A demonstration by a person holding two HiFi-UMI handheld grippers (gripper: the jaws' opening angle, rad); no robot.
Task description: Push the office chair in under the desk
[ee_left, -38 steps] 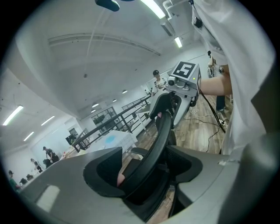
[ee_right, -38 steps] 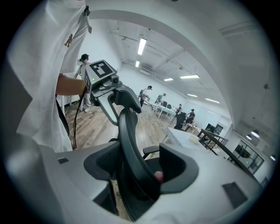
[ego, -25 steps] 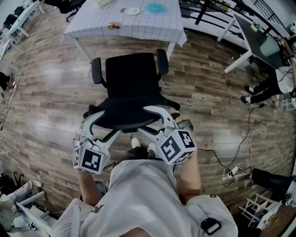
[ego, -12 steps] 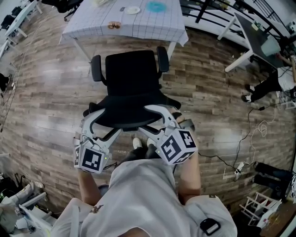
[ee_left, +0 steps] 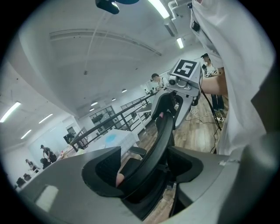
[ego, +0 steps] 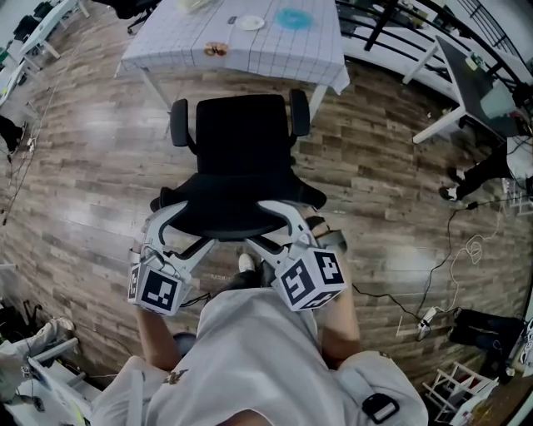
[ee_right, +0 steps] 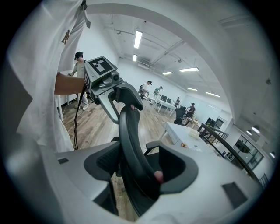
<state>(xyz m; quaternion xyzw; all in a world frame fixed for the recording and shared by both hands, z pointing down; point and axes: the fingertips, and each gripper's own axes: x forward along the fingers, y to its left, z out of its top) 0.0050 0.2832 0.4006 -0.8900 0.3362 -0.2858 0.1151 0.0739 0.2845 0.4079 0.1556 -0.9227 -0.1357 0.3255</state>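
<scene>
A black office chair (ego: 241,137) stands on the wood floor, its seat facing the desk (ego: 250,50) with the white checked cloth. Its curved backrest (ego: 229,208) is nearest me. My left gripper (ego: 176,215) is shut on the backrest's top edge at the left, and my right gripper (ego: 281,208) is shut on it at the right. In the left gripper view the backrest (ee_left: 159,135) fills the space between the jaws of the left gripper (ee_left: 144,168). The right gripper view shows the backrest (ee_right: 131,144) likewise filling the jaws of the right gripper (ee_right: 138,168). The armrests sit just short of the desk's front edge.
A plate (ego: 248,22) and a blue round thing (ego: 293,17) lie on the desk. A second desk (ego: 466,75) stands at the right with a person's legs (ego: 479,175) beside it. Cables (ego: 433,274) trail over the floor at the right. My feet (ego: 246,265) are behind the chair.
Both grippers and the chair have moved a little toward the desk, and the gap between the armrests and the desk's front edge has narrowed. The grip on the backrest is unchanged.
</scene>
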